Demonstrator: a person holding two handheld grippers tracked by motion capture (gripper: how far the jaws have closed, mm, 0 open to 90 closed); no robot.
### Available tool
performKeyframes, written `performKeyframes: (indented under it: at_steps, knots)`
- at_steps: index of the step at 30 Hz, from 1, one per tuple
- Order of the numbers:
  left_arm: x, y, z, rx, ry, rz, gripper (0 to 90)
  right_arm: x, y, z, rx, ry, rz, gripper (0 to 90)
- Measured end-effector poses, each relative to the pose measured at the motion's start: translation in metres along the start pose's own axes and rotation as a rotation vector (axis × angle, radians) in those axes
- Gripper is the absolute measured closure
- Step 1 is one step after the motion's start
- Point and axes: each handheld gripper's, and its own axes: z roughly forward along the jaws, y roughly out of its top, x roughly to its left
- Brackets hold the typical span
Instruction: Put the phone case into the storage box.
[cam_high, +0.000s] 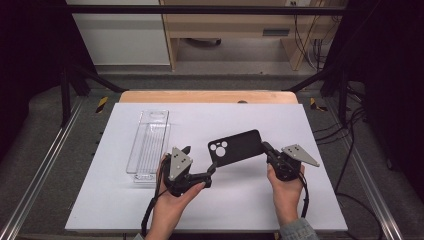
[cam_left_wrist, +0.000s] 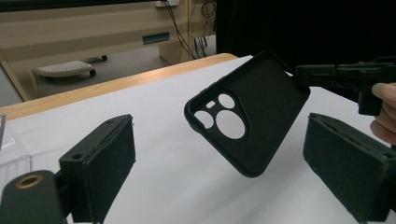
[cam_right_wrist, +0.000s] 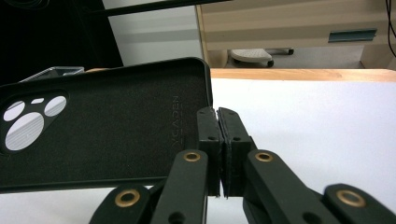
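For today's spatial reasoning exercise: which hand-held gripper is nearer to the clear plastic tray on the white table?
Left. The left hand-held gripper sits just right of the clear plastic tray, jaws open. The right hand-held gripper is farther right, shut on the black phone case.

The phone case (cam_high: 236, 145) is showing matte black all over, with the white worktop (cam_high: 210, 200) gleaming through its round camera cut-outs, and faint raised lettering is running in the same black along its inner edge. The left claw (cam_high: 200, 170) and right claw (cam_high: 266, 148) are both showing black, each carrying a grey three-cornered plate and, in the gripper views, brass-coloured rivets. The clear tray (cam_high: 148, 145) is showing fine parallel ribs, and the worktop's far edge is showing pale wood.
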Motion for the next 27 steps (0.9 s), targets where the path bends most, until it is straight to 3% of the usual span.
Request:
performKeyframes:
  at_steps: [9, 17, 27]
  knots:
    - [-0.007, -0.005, 0.012, 0.027, 0.013, -0.023, 11.7, 0.002, 0.000, 0.000, -0.002, 0.006, -0.009, 89.0]
    - [-0.012, -0.009, 0.023, 0.034, 0.031, -0.080, 23.2, 0.003, 0.001, -0.001, -0.007, 0.012, -0.012, 89.0]
    - [-0.014, -0.011, 0.027, 0.048, 0.041, -0.111, 33.0, 0.003, 0.001, -0.001, -0.011, 0.013, -0.016, 88.9]
